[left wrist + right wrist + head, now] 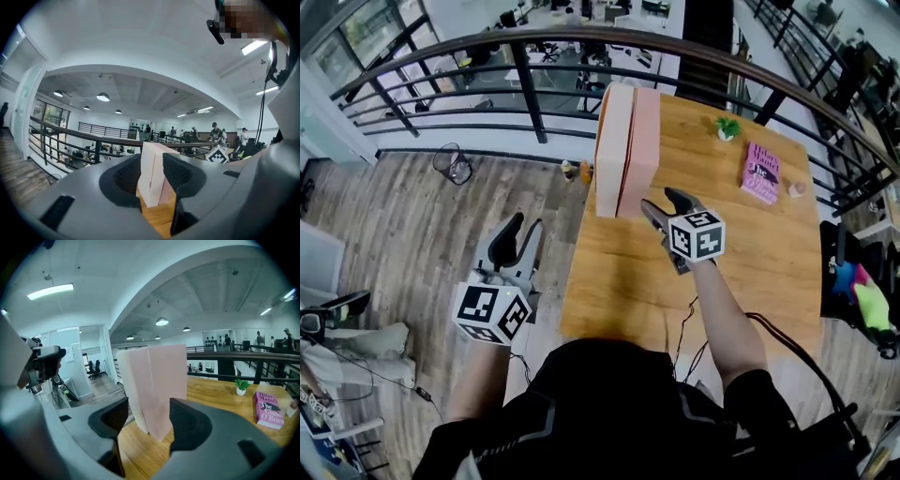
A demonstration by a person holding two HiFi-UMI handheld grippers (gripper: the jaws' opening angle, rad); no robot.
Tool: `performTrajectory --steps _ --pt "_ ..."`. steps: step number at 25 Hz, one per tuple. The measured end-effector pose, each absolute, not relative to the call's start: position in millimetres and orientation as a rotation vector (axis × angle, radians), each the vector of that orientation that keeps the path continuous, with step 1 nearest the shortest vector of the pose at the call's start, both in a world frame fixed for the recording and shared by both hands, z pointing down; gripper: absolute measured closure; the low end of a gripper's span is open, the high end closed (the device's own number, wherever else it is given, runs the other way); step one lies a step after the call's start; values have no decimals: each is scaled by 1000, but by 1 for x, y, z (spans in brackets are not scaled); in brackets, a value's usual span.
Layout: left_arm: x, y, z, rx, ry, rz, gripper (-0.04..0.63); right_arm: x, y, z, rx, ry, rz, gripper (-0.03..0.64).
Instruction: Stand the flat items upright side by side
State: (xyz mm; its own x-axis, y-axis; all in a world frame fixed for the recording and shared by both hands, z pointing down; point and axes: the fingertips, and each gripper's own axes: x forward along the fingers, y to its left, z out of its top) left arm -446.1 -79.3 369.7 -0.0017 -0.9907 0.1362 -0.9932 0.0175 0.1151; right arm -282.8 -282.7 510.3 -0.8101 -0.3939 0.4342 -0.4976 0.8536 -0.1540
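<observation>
A mezzanine with a plank floor and a curved black metal railing (525,84) surrounds a rectangular light wooden table (750,253) at the centre right of the head view. Near the table's upper left corner, two tall flat slabs stand upright side by side with their broad faces touching: a cream slab (612,150) on the left and a pale pink slab (639,150) on the right. The right gripper (664,203) hovers just below them in the frame. Its jaws are spread fairly wide and hold nothing; in its own view the pair (154,385) stands beyond the gap.

The left gripper (521,239) is off the table, over the floor at the lower left, with its jaws partly apart and empty. A small green potted plant (727,127) and a pink book lying flat (761,172) sit at the table's upper right.
</observation>
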Motion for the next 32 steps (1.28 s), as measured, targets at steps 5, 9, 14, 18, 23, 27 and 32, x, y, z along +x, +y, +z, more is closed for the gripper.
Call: performTrajectory --steps 5,9,14,18,23,27,32 --pt "-410 -110 353 2227 -1991 6 430 -234 -269 453 721 -2708 326 334" --pt "-371 -132 344 2322 -1906 4 430 -187 -260 412 792 -2755 290 337" --pt "-323 -151 330 2387 -1842 -1 446 -125 -247 365 915 -2787 206 365" --pt "-285 -158 317 2451 -1771 -18 474 -74 -243 336 1057 -2785 152 368" --pt "-246 -163 296 2436 -1800 -55 523 -20 -238 318 1100 -2769 118 412" --pt "-212 -158 281 2453 -1762 -64 529 14 -235 302 1127 -2815 156 455" --pt "-191 -154 277 2410 -1794 -24 561 42 -235 293 1128 -2830 158 539"
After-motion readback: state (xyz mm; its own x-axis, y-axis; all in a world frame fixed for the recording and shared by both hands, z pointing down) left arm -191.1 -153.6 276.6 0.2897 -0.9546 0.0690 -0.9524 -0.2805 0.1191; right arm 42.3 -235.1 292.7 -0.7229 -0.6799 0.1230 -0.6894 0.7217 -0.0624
